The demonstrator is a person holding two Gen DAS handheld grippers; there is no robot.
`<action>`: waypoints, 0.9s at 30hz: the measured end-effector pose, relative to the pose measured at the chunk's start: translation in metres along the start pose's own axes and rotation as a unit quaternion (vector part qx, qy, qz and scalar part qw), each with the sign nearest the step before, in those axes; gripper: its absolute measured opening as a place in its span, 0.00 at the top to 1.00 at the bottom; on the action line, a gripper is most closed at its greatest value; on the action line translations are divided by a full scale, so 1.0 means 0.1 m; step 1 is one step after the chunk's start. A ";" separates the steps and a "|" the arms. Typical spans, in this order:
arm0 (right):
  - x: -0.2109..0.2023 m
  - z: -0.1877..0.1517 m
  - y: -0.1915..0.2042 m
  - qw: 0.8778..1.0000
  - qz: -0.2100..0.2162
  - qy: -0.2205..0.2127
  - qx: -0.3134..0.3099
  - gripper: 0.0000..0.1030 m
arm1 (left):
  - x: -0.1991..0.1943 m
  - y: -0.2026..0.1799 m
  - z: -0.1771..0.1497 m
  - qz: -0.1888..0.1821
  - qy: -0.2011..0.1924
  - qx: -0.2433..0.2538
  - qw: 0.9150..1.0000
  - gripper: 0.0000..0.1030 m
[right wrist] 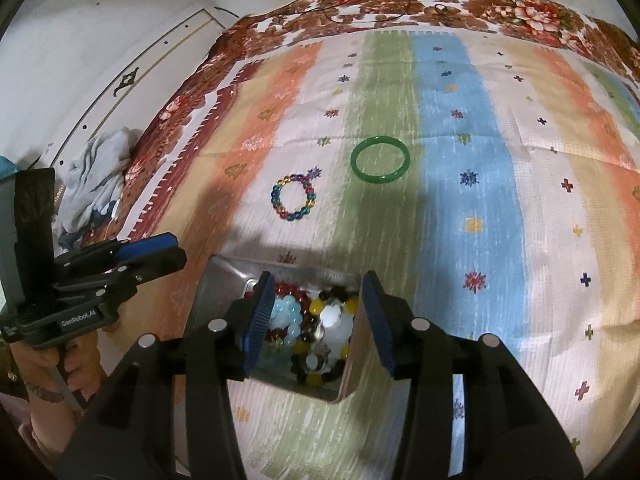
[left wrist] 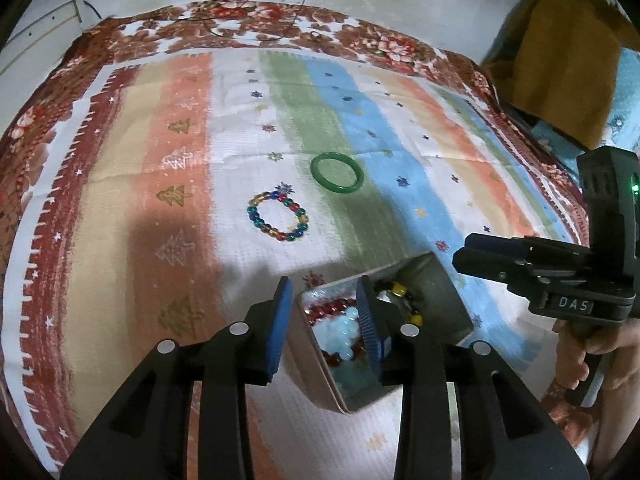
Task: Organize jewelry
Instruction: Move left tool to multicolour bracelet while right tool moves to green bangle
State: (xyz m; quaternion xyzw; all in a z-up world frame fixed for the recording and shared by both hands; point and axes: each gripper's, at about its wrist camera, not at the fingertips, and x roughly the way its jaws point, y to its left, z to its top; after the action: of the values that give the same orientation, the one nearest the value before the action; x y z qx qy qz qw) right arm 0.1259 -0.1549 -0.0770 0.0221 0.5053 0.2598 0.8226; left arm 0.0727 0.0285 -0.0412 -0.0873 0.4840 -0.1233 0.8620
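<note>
An open metal box (left wrist: 436,292) (right wrist: 224,280) stands on the striped cloth, holding several bead bracelets in red, pale blue, yellow-black and white. My left gripper (left wrist: 323,292) is open, straddling the box's left wall, pads not pressing. My right gripper (right wrist: 318,292) is open astride the right wall, one finger over the beads. Each gripper also shows beside the box in the other view: the right gripper (left wrist: 464,252), the left gripper (right wrist: 160,252). Farther out lie a green bangle (left wrist: 338,191) (right wrist: 380,180) and a multicoloured bead bracelet (left wrist: 286,237) (right wrist: 294,216).
The striped cloth (left wrist: 180,200) covers a floral blanket (left wrist: 380,44). A grey cloth pile (right wrist: 96,172) lies at the left edge, a mustard cloth (left wrist: 560,72) hangs at the right. Thin cables (left wrist: 280,20) run along the far edge. A hand (left wrist: 580,360) grips the right handle.
</note>
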 end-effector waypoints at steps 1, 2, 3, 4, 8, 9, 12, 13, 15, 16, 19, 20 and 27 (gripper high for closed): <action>0.02 0.02 0.00 1.000 -0.004 0.000 -0.001 0.54 | 0.02 0.00 0.03 0.006 0.001 0.004 1.000 0.68; 0.03 0.04 -0.01 1.000 -0.007 0.000 -0.001 0.54 | 0.05 0.01 0.04 0.011 0.002 0.006 1.000 0.68; 0.04 0.05 -0.01 1.000 -0.008 0.000 -0.001 0.54 | 0.07 0.02 0.06 0.015 0.003 0.007 1.000 0.68; 0.05 0.07 -0.02 1.000 -0.013 -0.001 -0.003 0.54 | 0.09 0.03 0.08 0.018 0.004 0.007 1.000 0.67; 0.02 0.14 -0.08 0.999 -0.042 -0.022 0.001 0.54 | 0.15 0.06 0.15 0.037 0.005 0.014 0.999 0.63; 0.02 0.16 -0.10 0.999 -0.047 -0.025 0.001 0.54 | 0.17 0.06 0.16 0.041 0.006 0.016 0.999 0.63; 0.05 0.19 -0.15 0.998 -0.054 -0.024 0.005 0.47 | 0.22 0.05 0.18 0.050 0.009 0.022 0.998 0.60; 0.07 0.21 -0.17 0.998 -0.053 -0.021 0.006 0.47 | 0.22 0.04 0.18 0.054 0.009 0.026 0.998 0.59; 0.09 0.22 -0.18 0.998 -0.054 -0.020 0.004 0.47 | 0.24 0.02 0.19 0.059 0.009 0.033 0.998 0.59; 0.09 0.23 -0.18 0.998 -0.055 -0.020 0.004 0.47 | 0.24 0.01 0.20 0.058 0.009 0.034 0.998 0.58; 0.13 0.27 -0.21 0.998 -0.056 -0.018 0.006 0.46 | 0.26 0.01 0.22 0.062 0.010 0.038 0.997 0.58; 0.14 0.29 -0.21 0.998 -0.057 -0.017 0.006 0.46 | 0.27 0.02 0.22 0.064 0.011 0.038 0.997 0.58; 0.28 0.44 -0.32 0.998 -0.060 -0.009 0.019 0.45 | 0.36 0.10 0.32 0.074 0.017 0.032 0.997 0.57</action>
State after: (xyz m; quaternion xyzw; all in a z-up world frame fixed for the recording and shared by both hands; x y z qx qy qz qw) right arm 0.1856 -0.1599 -0.0881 0.0091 0.5033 0.2000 0.8406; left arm 0.1193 0.0287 -0.0570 -0.0212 0.4994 -0.0763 0.8627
